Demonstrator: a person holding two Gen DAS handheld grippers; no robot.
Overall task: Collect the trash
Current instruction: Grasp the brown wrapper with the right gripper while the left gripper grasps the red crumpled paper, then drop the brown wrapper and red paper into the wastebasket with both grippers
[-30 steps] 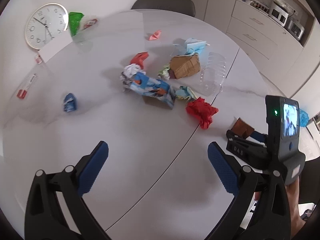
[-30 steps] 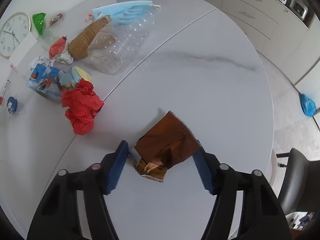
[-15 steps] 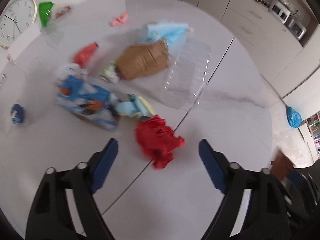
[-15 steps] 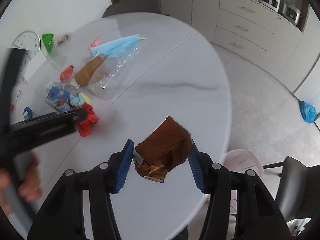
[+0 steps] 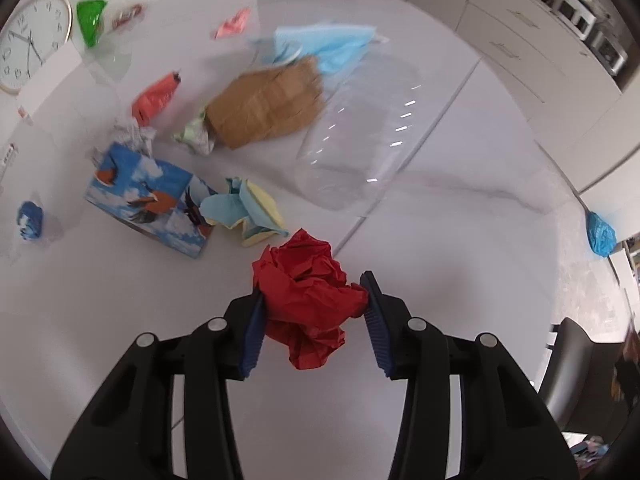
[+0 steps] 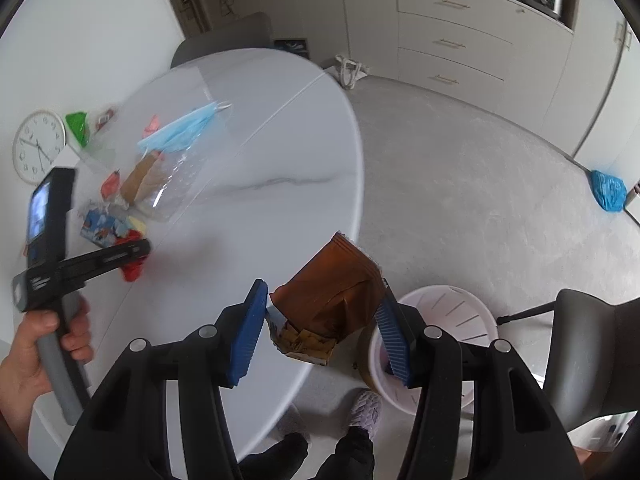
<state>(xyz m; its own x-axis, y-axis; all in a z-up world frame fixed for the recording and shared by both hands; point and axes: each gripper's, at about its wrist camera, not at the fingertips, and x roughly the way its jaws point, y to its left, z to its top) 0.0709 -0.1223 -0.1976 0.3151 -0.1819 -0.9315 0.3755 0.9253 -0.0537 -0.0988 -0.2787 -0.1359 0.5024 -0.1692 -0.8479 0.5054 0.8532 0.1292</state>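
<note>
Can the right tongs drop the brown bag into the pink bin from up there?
Probably yes. The right tongs grip the brown bag in the air past the table edge, and the open pink bin stands on the floor just below and to their right, with nothing between them.

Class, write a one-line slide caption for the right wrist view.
Right gripper carries a brown snack bag off the white table, above a pale bin.

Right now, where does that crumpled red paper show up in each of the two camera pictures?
Left wrist view: crumpled red paper at lower centre, between the left hand-held gripper's pads.
Right wrist view: far left, mostly hidden behind that gripper.
Shared landmark: the wall clock.
</note>
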